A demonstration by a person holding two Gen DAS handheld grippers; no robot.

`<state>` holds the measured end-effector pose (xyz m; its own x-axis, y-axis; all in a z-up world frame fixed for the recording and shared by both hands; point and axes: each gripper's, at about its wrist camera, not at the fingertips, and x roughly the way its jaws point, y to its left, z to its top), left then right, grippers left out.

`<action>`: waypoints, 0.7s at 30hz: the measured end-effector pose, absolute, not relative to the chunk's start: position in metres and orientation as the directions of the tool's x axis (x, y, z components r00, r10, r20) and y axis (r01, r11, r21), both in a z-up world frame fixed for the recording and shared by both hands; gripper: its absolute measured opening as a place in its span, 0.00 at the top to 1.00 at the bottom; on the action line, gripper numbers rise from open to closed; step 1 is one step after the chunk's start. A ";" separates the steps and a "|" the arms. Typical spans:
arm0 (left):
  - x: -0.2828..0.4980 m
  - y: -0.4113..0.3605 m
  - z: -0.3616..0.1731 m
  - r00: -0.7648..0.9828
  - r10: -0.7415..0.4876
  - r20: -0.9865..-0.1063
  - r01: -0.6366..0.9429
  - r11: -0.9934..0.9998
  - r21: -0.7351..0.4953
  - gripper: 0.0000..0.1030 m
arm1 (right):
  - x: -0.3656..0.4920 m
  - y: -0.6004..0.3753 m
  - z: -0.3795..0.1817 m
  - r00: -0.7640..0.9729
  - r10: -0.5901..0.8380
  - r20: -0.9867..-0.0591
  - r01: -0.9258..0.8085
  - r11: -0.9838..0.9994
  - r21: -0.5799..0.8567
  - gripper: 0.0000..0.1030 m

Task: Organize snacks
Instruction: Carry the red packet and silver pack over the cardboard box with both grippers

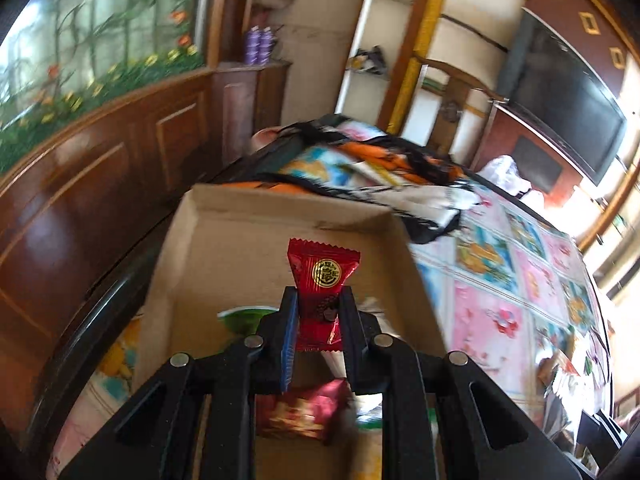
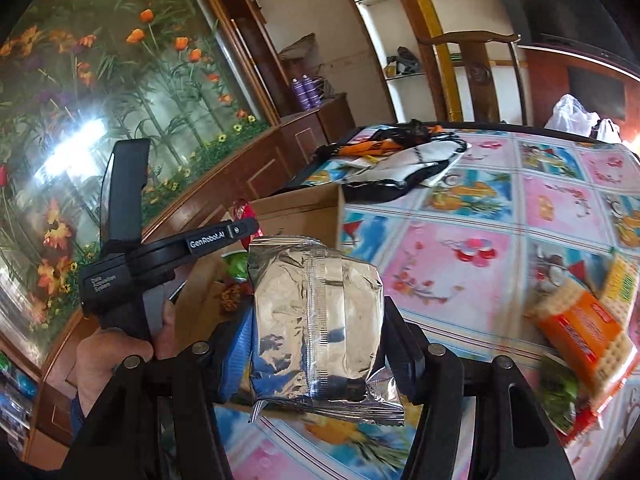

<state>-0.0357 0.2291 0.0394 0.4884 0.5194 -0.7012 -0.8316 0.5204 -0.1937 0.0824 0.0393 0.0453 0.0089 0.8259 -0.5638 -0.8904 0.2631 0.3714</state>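
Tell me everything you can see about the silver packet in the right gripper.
The silver packet is a shiny foil pouch, crinkled, with a crimped seam running down its middle and sealed, serrated ends. It looks puffy and unopened. It stands roughly upright, clamped at its sides between the right gripper's fingers, held above the patterned tablecloth, near the cardboard box.

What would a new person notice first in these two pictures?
Probably the snacks clamped in the grippers: the left gripper pinches a small red candy packet above an open cardboard box, and the right gripper holds a shiny silver packet over the flowered tablecloth. An orange cracker pack lies at the right.
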 end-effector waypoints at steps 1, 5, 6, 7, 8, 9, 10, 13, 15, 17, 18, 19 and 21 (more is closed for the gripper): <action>-0.039 0.234 0.037 0.484 0.514 -0.708 -0.838 0.505 -0.206 0.82 | 0.081 0.046 0.046 0.006 0.825 -0.565 -0.892 0.260 0.370 0.38; -0.044 0.241 0.034 0.457 0.523 -0.720 -0.857 0.475 -0.199 0.82 | 0.075 0.078 0.047 -0.013 0.812 -0.584 -0.894 0.252 0.370 0.38; -0.044 0.242 0.033 0.456 0.520 -0.722 -0.858 0.472 -0.202 0.82 | 0.075 0.088 0.046 -0.014 0.806 -0.592 -0.895 0.254 0.368 0.38; -0.046 0.244 0.031 0.456 0.517 -0.725 -0.860 0.467 -0.207 0.82 | 0.075 0.095 0.045 -0.015 0.800 -0.600 -0.895 0.257 0.365 0.38; -0.047 0.245 0.030 0.451 0.515 -0.729 -0.862 0.461 -0.208 0.82 | 0.077 0.106 0.043 -0.021 0.791 -0.612 -0.894 0.258 0.365 0.38; -0.048 0.246 0.029 0.448 0.513 -0.732 -0.865 0.455 -0.210 0.82 | 0.078 0.115 0.041 -0.028 0.783 -0.622 -0.891 0.263 0.370 0.38; -0.047 0.247 0.027 0.443 0.512 -0.736 -0.868 0.451 -0.208 0.82 | 0.080 0.120 0.039 -0.033 0.777 -0.628 -0.888 0.266 0.375 0.38; -0.052 0.254 0.024 0.429 0.512 -0.744 -0.881 0.420 -0.218 0.82 | 0.089 0.141 0.032 -0.067 0.760 -0.646 -0.869 0.273 0.412 0.37; -0.055 0.255 0.024 0.438 0.507 -0.743 -0.880 0.411 -0.238 0.82 | 0.093 0.152 0.026 -0.084 0.743 -0.664 -0.860 0.282 0.425 0.38; -0.056 0.255 0.024 0.431 0.512 -0.743 -0.883 0.408 -0.231 0.82 | 0.096 0.161 0.020 -0.112 0.729 -0.675 -0.848 0.284 0.447 0.38; -0.056 0.256 0.024 0.433 0.510 -0.744 -0.883 0.408 -0.234 0.82 | 0.097 0.165 0.017 -0.124 0.723 -0.680 -0.842 0.287 0.458 0.37; -0.057 0.256 0.024 0.434 0.509 -0.743 -0.883 0.406 -0.238 0.82 | 0.098 0.167 0.015 -0.127 0.718 -0.684 -0.840 0.290 0.460 0.37; -0.058 0.255 0.025 0.435 0.510 -0.742 -0.883 0.404 -0.239 0.82 | 0.097 0.172 0.010 -0.123 0.709 -0.695 -0.843 0.295 0.450 0.37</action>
